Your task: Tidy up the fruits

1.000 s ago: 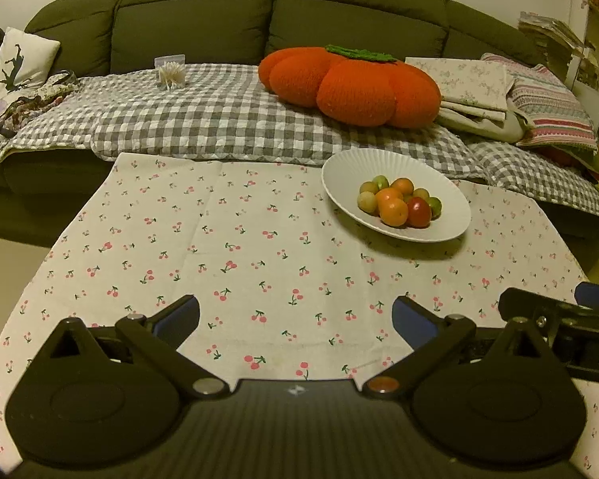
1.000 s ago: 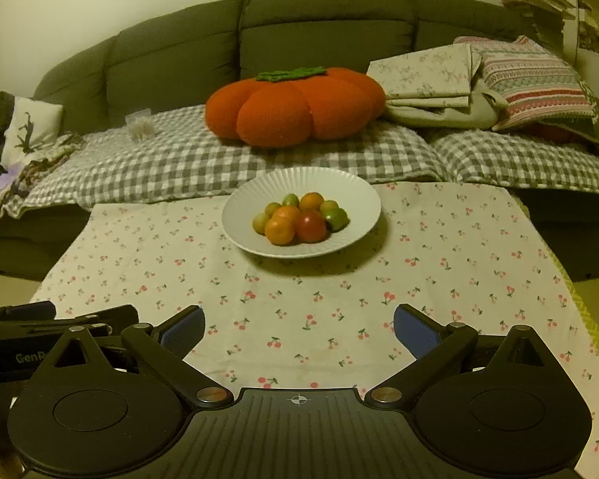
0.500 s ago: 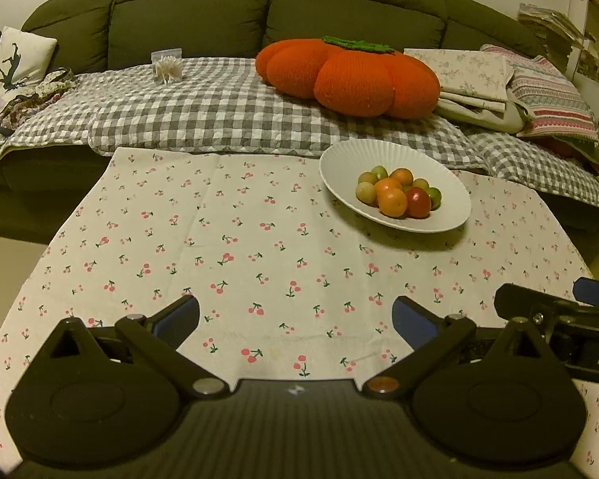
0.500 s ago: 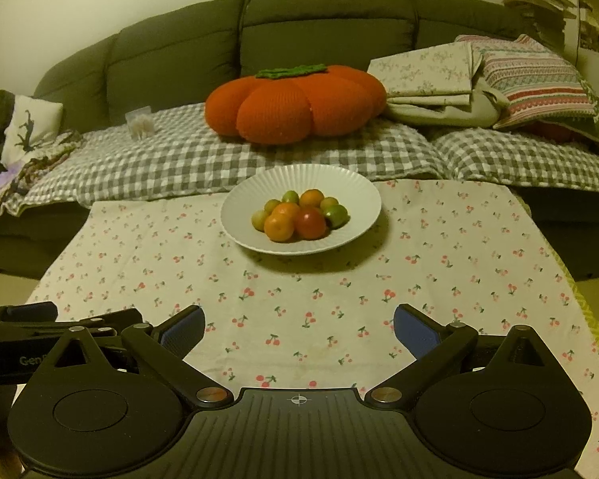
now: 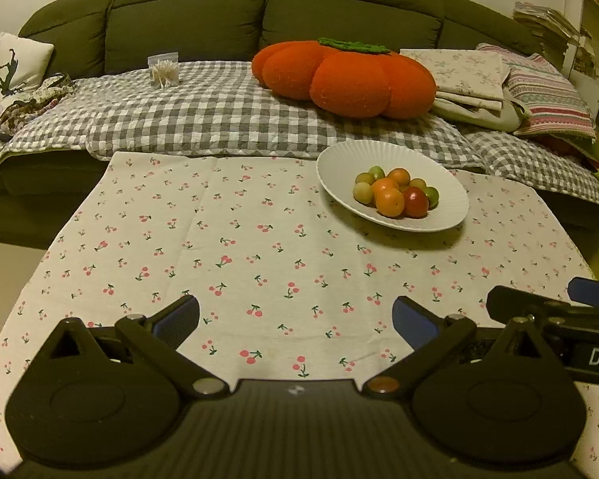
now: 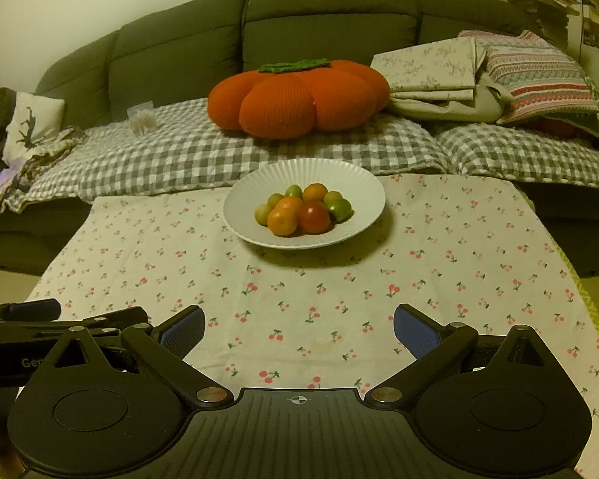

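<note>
Left wrist view shows the left gripper [image 5: 295,317] spread wide and empty, low over the near part of the cherry-print cloth [image 5: 227,247] that covers the counter; the right gripper [image 6: 298,325] is just as wide and empty beside it. All the fruits [image 6: 301,209] sit heaped together in the white ribbed plate [image 6: 243,195], near the counter's far edge by the sofa [image 6: 323,12], with none loose on the cloth. That gathered pile would fit a job already finished as well as fruit waiting to be sorted out of the plate, and the pictures do not settle which. Bare cloth lies between both grippers and the plate, so a straight approach has room. Behind the plate, the checked blanket [image 6: 187,151] and orange pumpkin cushion [image 6: 299,97] crowd the far edge, leaving less space there.
</note>
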The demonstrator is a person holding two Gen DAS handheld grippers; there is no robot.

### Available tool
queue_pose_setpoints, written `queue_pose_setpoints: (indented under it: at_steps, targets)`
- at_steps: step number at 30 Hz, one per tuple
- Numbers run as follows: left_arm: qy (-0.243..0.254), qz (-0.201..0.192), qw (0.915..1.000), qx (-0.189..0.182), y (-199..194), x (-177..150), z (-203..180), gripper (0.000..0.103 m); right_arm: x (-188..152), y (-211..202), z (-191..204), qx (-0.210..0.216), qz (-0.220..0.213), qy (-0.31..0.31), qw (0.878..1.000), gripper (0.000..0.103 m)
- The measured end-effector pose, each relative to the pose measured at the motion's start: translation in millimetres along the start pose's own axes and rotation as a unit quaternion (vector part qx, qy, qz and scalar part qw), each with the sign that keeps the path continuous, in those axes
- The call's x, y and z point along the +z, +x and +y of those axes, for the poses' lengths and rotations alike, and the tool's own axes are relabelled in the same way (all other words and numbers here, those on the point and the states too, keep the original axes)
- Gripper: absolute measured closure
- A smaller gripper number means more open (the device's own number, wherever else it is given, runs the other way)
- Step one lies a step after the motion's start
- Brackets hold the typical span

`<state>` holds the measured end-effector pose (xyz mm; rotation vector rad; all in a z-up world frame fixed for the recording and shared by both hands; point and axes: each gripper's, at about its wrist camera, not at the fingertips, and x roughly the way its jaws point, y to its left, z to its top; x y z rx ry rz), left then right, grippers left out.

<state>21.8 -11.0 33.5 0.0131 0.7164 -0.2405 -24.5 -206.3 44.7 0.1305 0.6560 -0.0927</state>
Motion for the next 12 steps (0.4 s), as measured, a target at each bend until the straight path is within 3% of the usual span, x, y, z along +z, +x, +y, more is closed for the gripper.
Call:
queue_pose_setpoints:
  at_steps: [12]
  targets:
    - [0.000, 0.002, 1.0000, 0.000, 0.1, 0.2, 0.0, 0.001, -0.2, 0.4, 0.0, 0.000, 0.000, 0.000, 1.000, 0.001]
